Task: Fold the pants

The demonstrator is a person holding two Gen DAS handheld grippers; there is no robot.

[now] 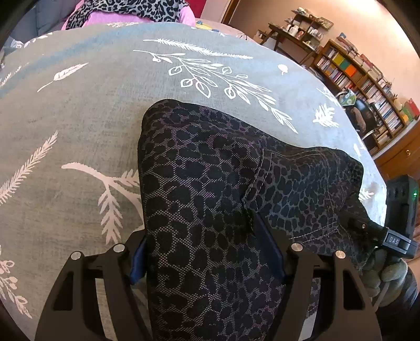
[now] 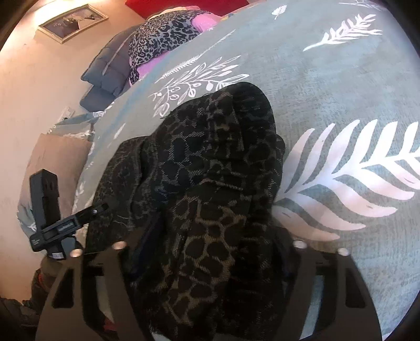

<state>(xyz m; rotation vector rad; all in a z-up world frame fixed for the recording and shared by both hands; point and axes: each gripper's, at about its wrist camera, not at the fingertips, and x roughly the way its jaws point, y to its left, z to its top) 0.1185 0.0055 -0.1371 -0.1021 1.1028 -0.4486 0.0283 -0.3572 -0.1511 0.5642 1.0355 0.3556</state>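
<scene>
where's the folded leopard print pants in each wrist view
Left wrist: the leopard print pants fill the lower centre, running up from between the left gripper fingers toward the right edge.
Right wrist: the pants fill the centre and bottom, bunched between the right gripper fingers.
Shared landmark: the grey-green bedspread with white leaf prints under the pants; also the pink and leopard pile at its far edge.

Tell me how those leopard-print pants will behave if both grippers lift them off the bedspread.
The pants will probably sag between the left gripper and right gripper; they already bunch and drape. The woven texture suggests little slipping. The seamed waist end looks thicker, so likely heavier.
</scene>
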